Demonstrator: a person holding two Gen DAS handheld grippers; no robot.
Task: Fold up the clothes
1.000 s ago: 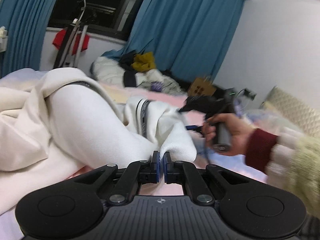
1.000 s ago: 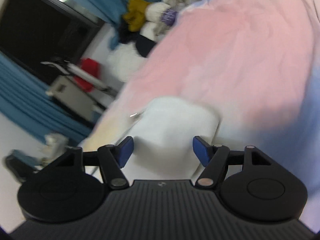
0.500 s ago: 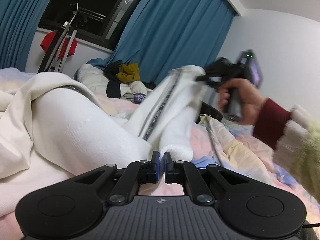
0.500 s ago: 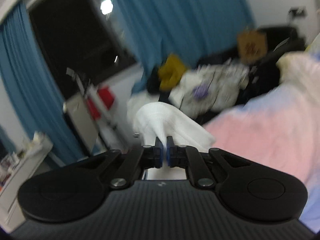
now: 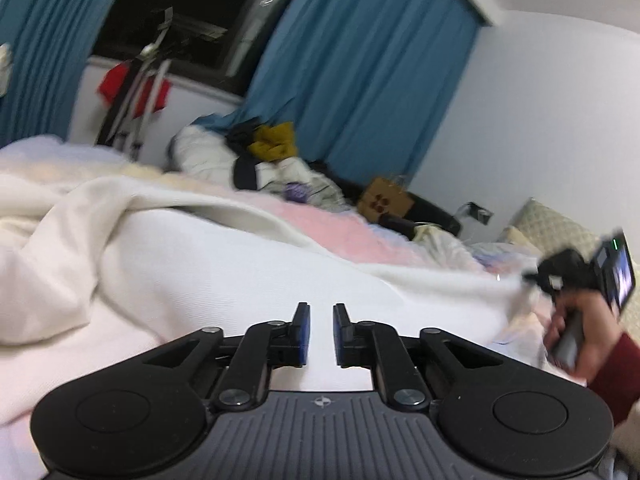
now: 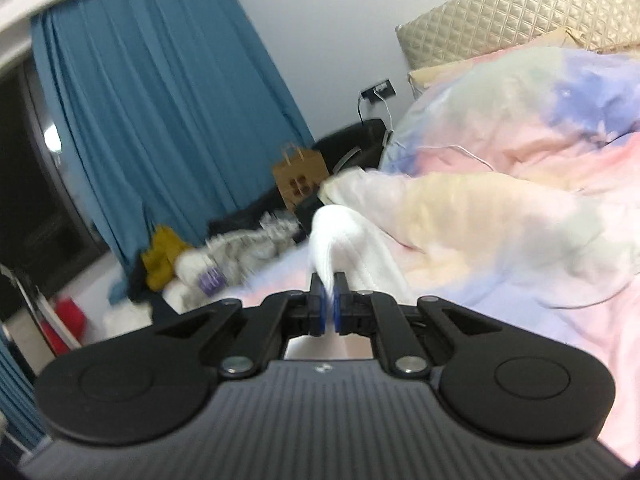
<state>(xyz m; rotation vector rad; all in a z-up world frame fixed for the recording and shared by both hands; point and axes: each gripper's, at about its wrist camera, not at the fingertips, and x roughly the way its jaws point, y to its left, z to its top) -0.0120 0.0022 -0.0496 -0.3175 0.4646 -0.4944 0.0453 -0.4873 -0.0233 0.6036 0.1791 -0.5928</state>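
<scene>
A white knit garment (image 5: 240, 264) lies stretched across the bed in the left wrist view, with a cream garment (image 5: 52, 240) bunched to its left. My left gripper (image 5: 318, 322) is slightly open just above the white cloth and holds nothing. My right gripper (image 6: 329, 298) is shut on a fold of the white garment (image 6: 340, 232) and holds it above the bed. In the left wrist view the right gripper (image 5: 528, 278) is at the far right, pulling the garment's end taut.
A pastel duvet (image 6: 500, 208) is heaped on the bed by a quilted headboard (image 6: 500, 12). A pile of clothes (image 5: 276, 164) and a brown paper bag (image 5: 384, 200) lie at the far edge. Blue curtains (image 5: 360, 80) and a drying rack (image 5: 136, 96) stand behind.
My left gripper has opened and let go of the white garment. My right gripper has carried its end down and to the right, so the cloth now lies stretched flat.
</scene>
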